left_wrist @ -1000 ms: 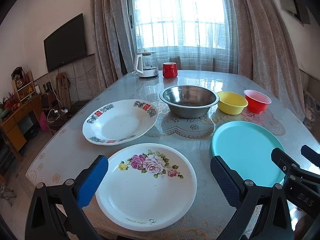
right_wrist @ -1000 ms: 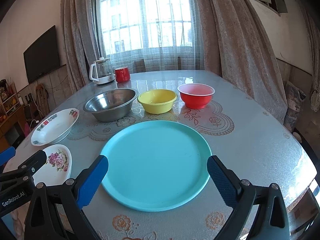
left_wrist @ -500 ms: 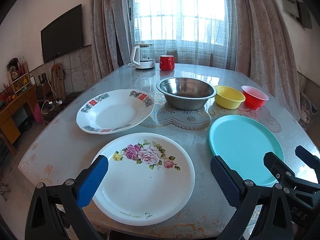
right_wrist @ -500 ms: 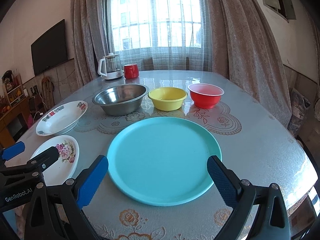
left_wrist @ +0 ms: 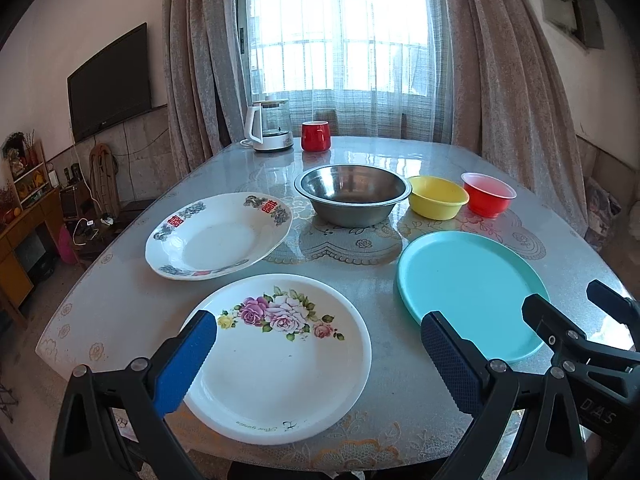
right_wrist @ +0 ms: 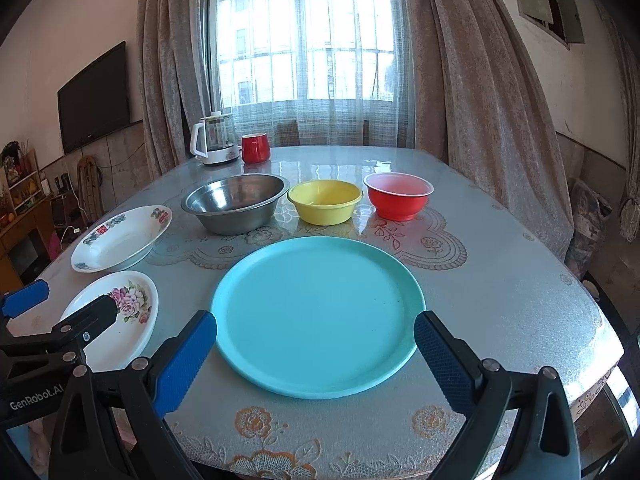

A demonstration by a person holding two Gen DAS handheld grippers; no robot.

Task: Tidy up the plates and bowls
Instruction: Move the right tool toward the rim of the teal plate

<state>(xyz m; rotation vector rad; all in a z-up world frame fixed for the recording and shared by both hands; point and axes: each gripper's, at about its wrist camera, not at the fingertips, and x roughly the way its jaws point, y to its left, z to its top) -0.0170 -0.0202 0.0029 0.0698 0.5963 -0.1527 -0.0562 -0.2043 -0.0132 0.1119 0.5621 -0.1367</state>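
Jaws of both grippers spread wide, gripping nothing. Left gripper (left_wrist: 318,358) poised over the near edge of a white rose-printed plate (left_wrist: 280,356), with small script along that plate's near rim, too fine to read. Right gripper (right_wrist: 316,356) poised over the near edge of a teal plate (right_wrist: 318,322). Marked "GenRobot.AI" on the left gripper's body in the right wrist view; "DAS" legible on the right gripper's body in the left wrist view. Further back on the glossy bench (right_wrist: 500,288): a white plate with red characters (left_wrist: 218,236) on its rim, then in a row a steel bowl (left_wrist: 352,194), a yellow bowl (left_wrist: 438,197) and a red bowl (left_wrist: 488,194), all apart. At the far end, a kettle (left_wrist: 268,130) beside a red mug (left_wrist: 316,136).
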